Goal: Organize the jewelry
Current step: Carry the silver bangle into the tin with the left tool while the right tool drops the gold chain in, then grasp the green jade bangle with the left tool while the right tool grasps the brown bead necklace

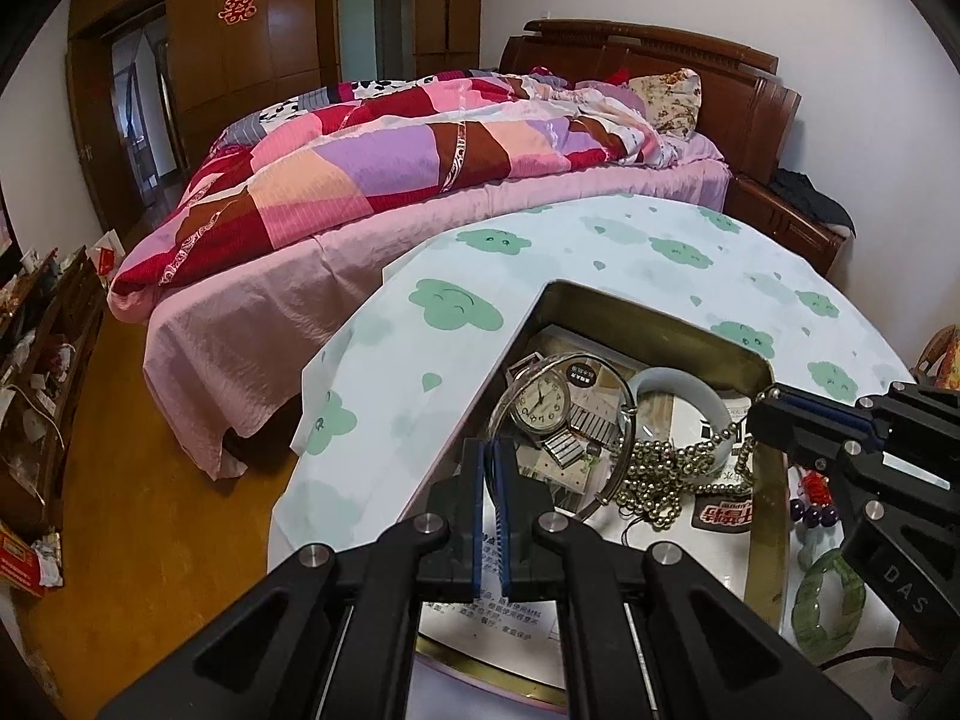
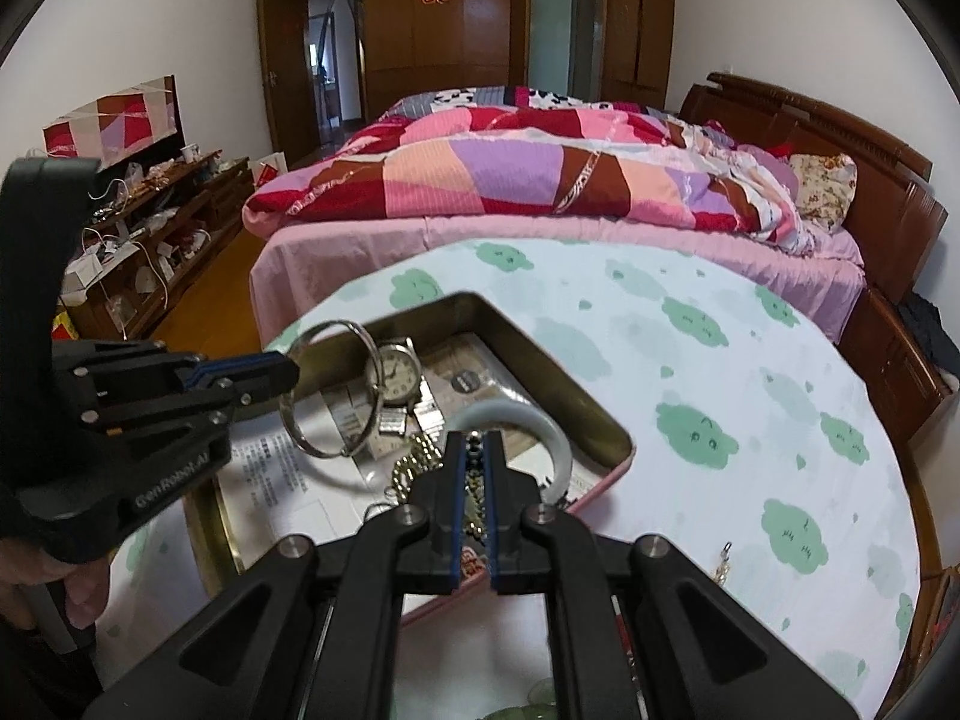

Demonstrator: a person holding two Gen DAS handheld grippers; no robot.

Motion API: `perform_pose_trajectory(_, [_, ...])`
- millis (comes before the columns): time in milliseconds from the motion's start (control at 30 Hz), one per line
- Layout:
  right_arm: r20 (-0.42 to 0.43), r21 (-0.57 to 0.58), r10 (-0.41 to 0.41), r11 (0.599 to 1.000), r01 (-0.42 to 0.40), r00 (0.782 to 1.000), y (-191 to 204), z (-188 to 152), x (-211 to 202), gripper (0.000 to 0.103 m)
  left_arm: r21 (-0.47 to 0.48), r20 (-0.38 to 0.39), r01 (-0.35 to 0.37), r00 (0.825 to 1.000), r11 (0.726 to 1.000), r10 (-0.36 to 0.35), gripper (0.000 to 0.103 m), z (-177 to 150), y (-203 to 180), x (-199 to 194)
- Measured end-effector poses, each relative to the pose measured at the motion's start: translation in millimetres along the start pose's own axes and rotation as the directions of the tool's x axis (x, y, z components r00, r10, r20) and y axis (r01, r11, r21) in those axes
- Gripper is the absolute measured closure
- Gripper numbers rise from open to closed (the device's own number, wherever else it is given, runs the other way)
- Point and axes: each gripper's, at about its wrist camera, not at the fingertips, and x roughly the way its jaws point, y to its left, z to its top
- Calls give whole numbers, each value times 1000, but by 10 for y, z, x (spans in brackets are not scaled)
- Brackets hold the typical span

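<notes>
An open metal tin on the round table holds a wristwatch, a pale jade bangle and a gold bead chain. My left gripper is shut on a thin silver bangle and holds it upright over the tin. My right gripper is shut on the bead chain, which hangs between its fingers above the tin.
A green bangle and purple beads lie on the cloud-print tablecloth right of the tin. A small earring lies at the right. A bed stands beyond the table, cluttered shelves at left.
</notes>
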Motion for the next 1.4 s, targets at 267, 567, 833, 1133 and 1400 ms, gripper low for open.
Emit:
perform_pose_trajectory(267, [-28,10,14,1000,-13,1000,23,-83,55,96,7,-18,-12,1000,1000,12,101,-48,-14,77])
perform_pose_trajectory(567, [-29,-3,50,999,-50,998,92,-172,23,96,26,-27,-26,999,999,26,100,-93,-104,98])
perform_pose_trajectory(833, [-18,-32,62,998,-62,998,137,-180,-19,83,51,-18,-62,998,997,63,99,42,-198,-28])
perform_pose_trajectory(1133, [35,32,114,993,-115,993,-40,-281,-275,47,1,70,-97,993,995,97,26,30,-376,-386])
perform_pose_trajectory(1400, [66,78,67,994,-72,996,-504,-568,-730,47,49,88,-36,996,998,31,26,25,-733,-576])
